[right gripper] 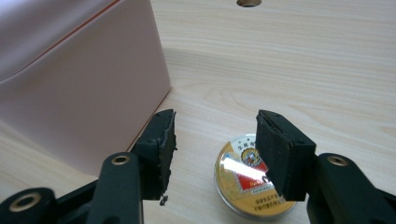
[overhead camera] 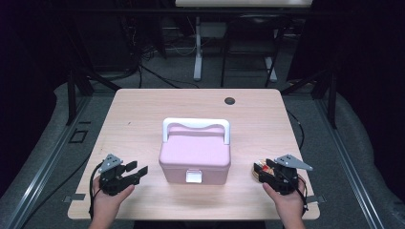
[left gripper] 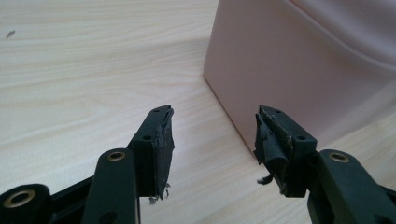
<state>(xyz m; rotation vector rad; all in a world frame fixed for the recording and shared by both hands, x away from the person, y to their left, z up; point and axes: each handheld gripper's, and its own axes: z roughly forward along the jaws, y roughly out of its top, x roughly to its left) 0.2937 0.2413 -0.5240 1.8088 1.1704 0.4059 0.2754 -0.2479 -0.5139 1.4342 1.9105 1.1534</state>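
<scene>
A pink plastic box (overhead camera: pixel 194 156) with a white handle (overhead camera: pixel 196 125) and a white front latch (overhead camera: pixel 193 177) stands shut in the middle of the wooden table (overhead camera: pixel 143 109). My left gripper (overhead camera: pixel 138 172) hovers at its left, open, with nothing between the pads (left gripper: pixel 166 140); the box's side wall (left gripper: pixel 289 56) fills the upper right of the left gripper view. My right gripper (overhead camera: pixel 260 170) hovers at the box's right, open, above a small round gold tin (right gripper: pixel 250 175) lying flat on the table. The tin (overhead camera: pixel 260 171) sits partly under the right jaw. The pink wall (right gripper: pixel 79 88) rises at the left of the right gripper view.
A round cable hole (overhead camera: pixel 230 100) sits near the table's far edge. Beyond the table are a dark floor, cables and the legs of another desk (overhead camera: pixel 197 47). Bare wood lies on both sides of the box.
</scene>
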